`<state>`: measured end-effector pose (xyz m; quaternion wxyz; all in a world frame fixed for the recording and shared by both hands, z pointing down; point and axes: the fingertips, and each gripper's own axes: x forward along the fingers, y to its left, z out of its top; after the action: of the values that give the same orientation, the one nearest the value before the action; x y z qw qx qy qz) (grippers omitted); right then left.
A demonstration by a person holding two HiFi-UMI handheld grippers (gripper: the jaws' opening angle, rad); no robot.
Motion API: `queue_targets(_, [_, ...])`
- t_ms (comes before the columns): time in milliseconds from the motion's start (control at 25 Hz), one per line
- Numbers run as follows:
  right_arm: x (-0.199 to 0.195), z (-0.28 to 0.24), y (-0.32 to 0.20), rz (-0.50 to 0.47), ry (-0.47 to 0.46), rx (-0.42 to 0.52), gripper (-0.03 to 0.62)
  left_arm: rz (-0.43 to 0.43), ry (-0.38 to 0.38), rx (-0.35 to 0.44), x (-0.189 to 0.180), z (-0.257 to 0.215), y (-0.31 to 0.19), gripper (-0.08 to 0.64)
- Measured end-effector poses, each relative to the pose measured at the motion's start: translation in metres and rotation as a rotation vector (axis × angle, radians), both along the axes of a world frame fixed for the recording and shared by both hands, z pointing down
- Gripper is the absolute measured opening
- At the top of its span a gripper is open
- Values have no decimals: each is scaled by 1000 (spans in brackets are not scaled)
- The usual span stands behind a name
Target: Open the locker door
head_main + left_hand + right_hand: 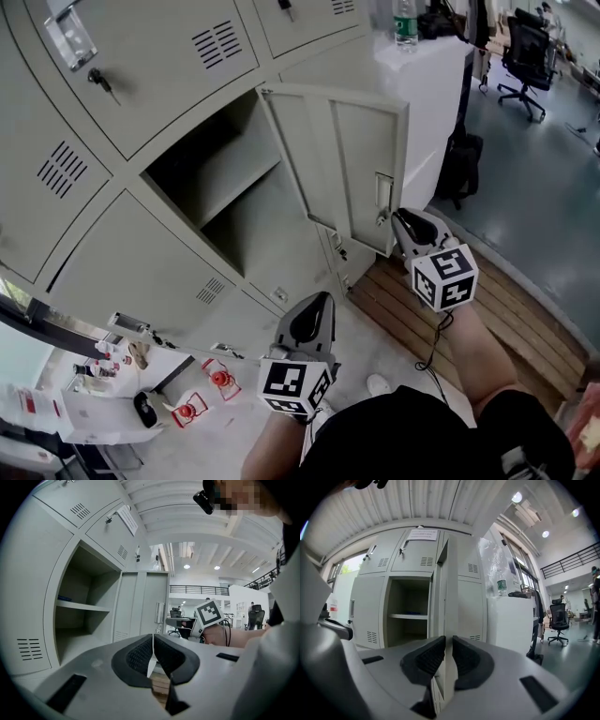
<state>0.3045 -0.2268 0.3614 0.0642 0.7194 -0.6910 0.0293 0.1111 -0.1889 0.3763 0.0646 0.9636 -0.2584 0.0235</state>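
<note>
The grey locker door (361,159) stands swung wide open from an empty compartment (225,178) with one shelf. My right gripper (398,218) is at the door's free edge, beside the latch handle (383,199). In the right gripper view the door (451,583) shows nearly edge-on. There my right gripper (446,646) has its jaws a narrow gap apart, and the door's edge lines up with that gap. Whether the pads press on it I cannot tell. My left gripper (314,302) hangs lower, in front of the lockers, shut with nothing held (153,641).
Closed locker doors with keys (101,82) surround the open one. A white cabinet (431,84) with a water bottle (404,23) stands right of the door, with a black bag (459,164) beside it. Wooden planks (506,319) lie underfoot. An office chair (525,56) stands far right.
</note>
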Motion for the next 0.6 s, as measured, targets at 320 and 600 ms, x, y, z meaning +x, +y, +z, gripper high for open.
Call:
queue_targets(320, [16,-2,-5,-83,12,38,103,-113,7,-13,10,7,-7,21])
queue_targets(600, [12,2,2,-115,0,69,80,-177,-7,-14,2,11,-6,21])
